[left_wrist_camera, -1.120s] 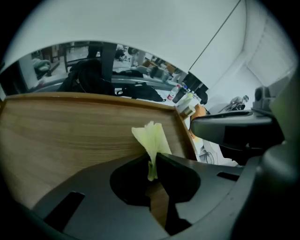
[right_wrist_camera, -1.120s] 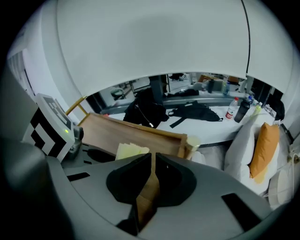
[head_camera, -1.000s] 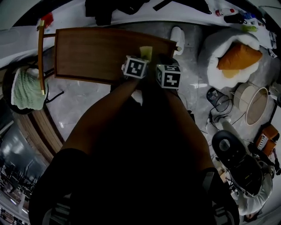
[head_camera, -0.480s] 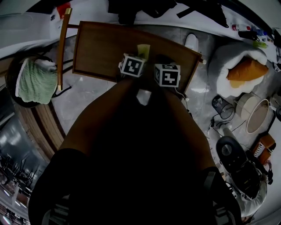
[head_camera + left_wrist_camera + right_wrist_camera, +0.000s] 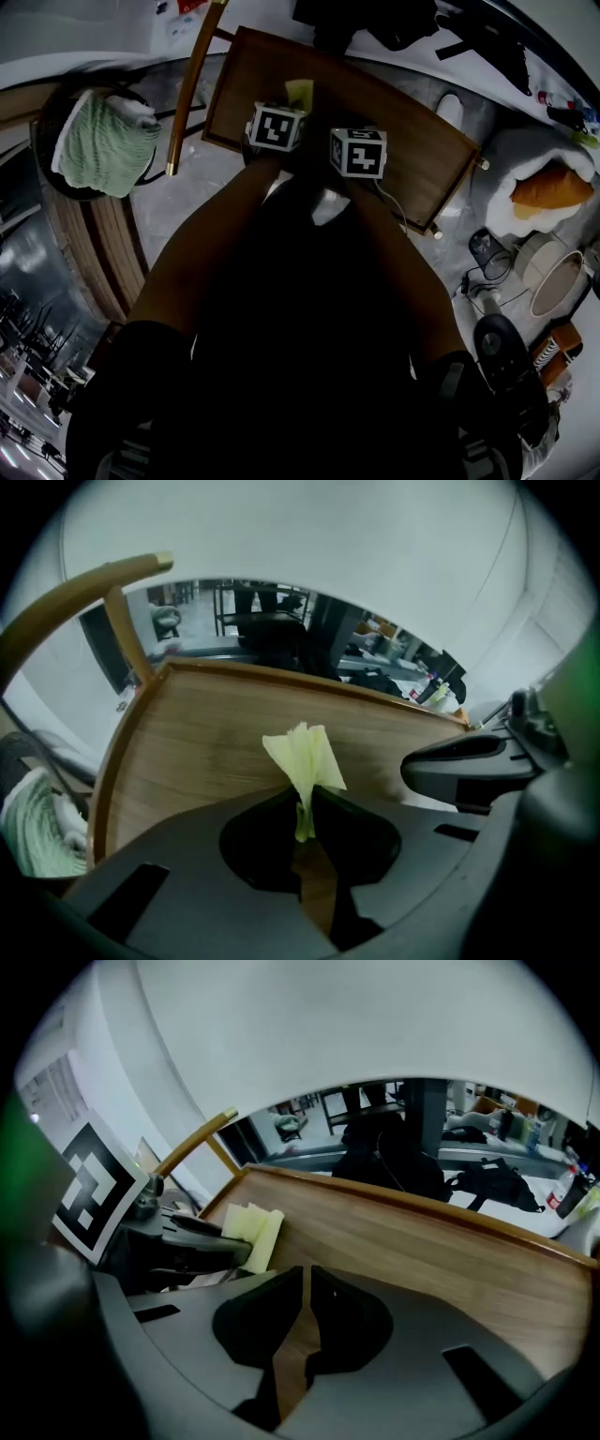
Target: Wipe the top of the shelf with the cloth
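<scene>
My left gripper (image 5: 305,808) pinches the pale yellow cloth (image 5: 305,757) between its fingers (image 5: 258,846), and the fold fans up over the wooden shelf top (image 5: 206,733). My right gripper (image 5: 306,1283) hangs just beside it, fingers pressed together on nothing, above the same top.

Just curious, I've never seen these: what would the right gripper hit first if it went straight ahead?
Probably the wooden shelf top, then its raised far rim; depth is hard to judge.
</scene>
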### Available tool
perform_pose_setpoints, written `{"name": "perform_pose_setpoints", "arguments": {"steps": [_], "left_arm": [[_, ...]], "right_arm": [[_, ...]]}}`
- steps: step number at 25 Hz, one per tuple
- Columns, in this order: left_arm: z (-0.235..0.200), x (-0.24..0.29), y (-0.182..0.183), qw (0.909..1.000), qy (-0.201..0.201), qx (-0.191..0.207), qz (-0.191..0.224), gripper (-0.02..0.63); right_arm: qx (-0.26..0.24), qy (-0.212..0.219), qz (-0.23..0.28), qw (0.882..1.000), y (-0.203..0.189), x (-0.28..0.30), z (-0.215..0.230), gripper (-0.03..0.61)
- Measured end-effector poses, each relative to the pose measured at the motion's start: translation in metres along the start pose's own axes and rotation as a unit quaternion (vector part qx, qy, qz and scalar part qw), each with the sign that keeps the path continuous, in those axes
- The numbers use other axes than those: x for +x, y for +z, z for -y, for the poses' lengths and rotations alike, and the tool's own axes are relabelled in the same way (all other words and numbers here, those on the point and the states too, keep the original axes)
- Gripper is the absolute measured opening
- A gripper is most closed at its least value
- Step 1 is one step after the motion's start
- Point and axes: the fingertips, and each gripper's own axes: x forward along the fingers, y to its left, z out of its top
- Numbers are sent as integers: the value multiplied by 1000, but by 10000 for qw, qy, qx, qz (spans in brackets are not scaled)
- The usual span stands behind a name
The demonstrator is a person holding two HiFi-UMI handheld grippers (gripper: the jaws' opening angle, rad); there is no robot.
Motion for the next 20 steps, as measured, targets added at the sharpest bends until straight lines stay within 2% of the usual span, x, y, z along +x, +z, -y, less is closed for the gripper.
{"name": "perform_pose_setpoints", "arguments": {"steps": [8,15,20], "left_arm": [[-77,-21,-7,9986,503,-99,-89,35],[-111,-32,-16,9959,856,-186,-239,35],[-134,-41,-27,9923,1103,-458,-339,35]], "right_arm": [[-62,377,96,9992,28,35,-61,40],[47,537,186,9984,50,64,-93,40],[61,830,97,9965,57,71,-124,40]]}}
